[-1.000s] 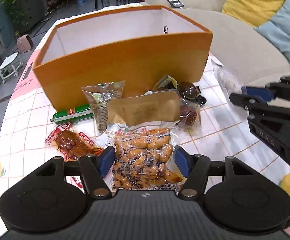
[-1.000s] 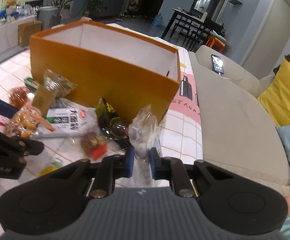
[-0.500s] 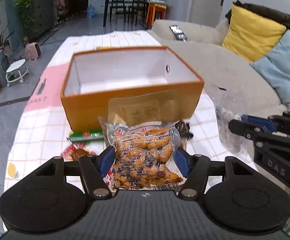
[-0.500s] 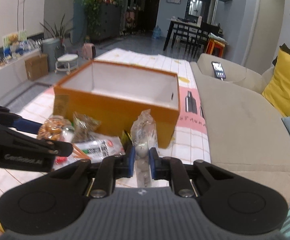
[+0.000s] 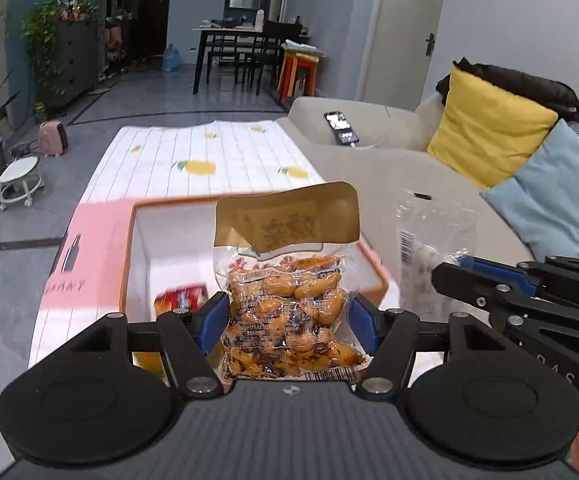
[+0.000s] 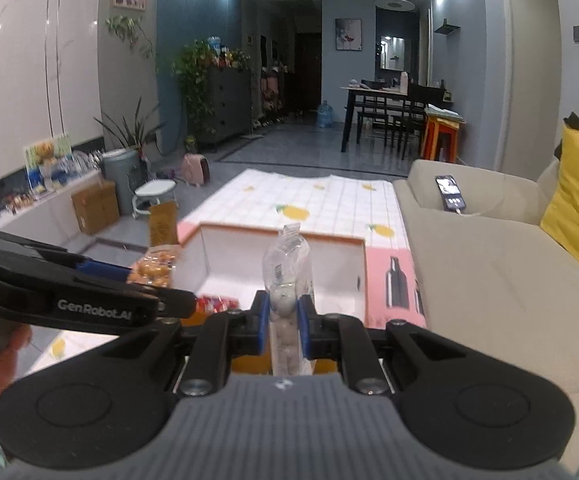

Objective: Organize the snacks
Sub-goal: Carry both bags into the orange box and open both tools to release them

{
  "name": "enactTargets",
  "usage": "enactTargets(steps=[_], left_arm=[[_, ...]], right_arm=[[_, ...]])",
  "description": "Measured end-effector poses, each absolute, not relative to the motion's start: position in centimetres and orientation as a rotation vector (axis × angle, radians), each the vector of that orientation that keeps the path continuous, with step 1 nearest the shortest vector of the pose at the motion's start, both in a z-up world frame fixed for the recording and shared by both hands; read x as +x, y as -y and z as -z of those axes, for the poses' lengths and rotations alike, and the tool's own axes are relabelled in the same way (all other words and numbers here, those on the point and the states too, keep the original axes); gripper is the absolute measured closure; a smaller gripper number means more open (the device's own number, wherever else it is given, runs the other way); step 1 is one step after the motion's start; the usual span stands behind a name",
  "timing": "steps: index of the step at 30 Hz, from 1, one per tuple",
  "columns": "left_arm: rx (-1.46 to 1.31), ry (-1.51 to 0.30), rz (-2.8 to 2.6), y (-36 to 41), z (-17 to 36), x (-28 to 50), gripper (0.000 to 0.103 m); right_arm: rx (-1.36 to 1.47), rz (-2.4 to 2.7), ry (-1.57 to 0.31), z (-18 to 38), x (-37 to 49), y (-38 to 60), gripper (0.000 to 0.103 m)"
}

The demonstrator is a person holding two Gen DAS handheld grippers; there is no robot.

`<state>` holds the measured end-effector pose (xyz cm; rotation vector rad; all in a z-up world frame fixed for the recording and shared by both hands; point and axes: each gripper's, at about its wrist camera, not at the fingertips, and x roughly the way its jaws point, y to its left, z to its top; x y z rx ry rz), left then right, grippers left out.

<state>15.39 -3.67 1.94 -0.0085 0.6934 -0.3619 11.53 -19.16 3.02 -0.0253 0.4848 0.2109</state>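
Left gripper (image 5: 287,316) clamps the nut pack (image 5: 289,304) across its width, pads pressed to both side edges; pack stands upright, long axis vertical, gold header flap curling at top. Right gripper (image 6: 283,320) is pinched narrow on the clear bag (image 6: 287,276), a slim crinkled film sleeve of pale round pieces, also upright.

Key relation: the box (image 5: 129,260) lies ahead of and below both claws, open side up; both packs hang over its near part, nut pack toward the left half, clear bag toward the right edge; the two claws are about equally near, side by side, not touching.

Box: orange card walls, white matte inside, rigid, rectangular; a red packet (image 5: 181,298) already lies on its floor near the front wall. Nut pack: glossy vacuum film, lumpy, stiff-ish. Cloth (image 5: 209,156): white grid, lemon print, flat.

Judgement: next move is a short lowering and release; the limp bag may topple.
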Motion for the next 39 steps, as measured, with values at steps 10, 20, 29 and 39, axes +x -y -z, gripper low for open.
enactTargets(steps=[10,20,29,39], left_arm=[[-0.055,-0.776,0.411,5.4,-2.3,23.1,0.03],[-0.08,-1.003,0.413,6.7,2.9,30.7,0.03],[-0.072,-1.151,0.428,7.4,7.9,33.5,0.03],[-0.107,-1.234,0.434,8.0,10.6,35.2,0.028]], right_arm=[[-0.039,-0.246,-0.508,-5.4,20.4,20.1,0.092],[0.057,-0.287,-0.761,-0.6,29.6,22.1,0.092],[0.144,-0.33,-0.979,3.9,34.5,23.1,0.092],[0.181,-0.272,-1.123,5.9,37.3,23.7,0.091]])
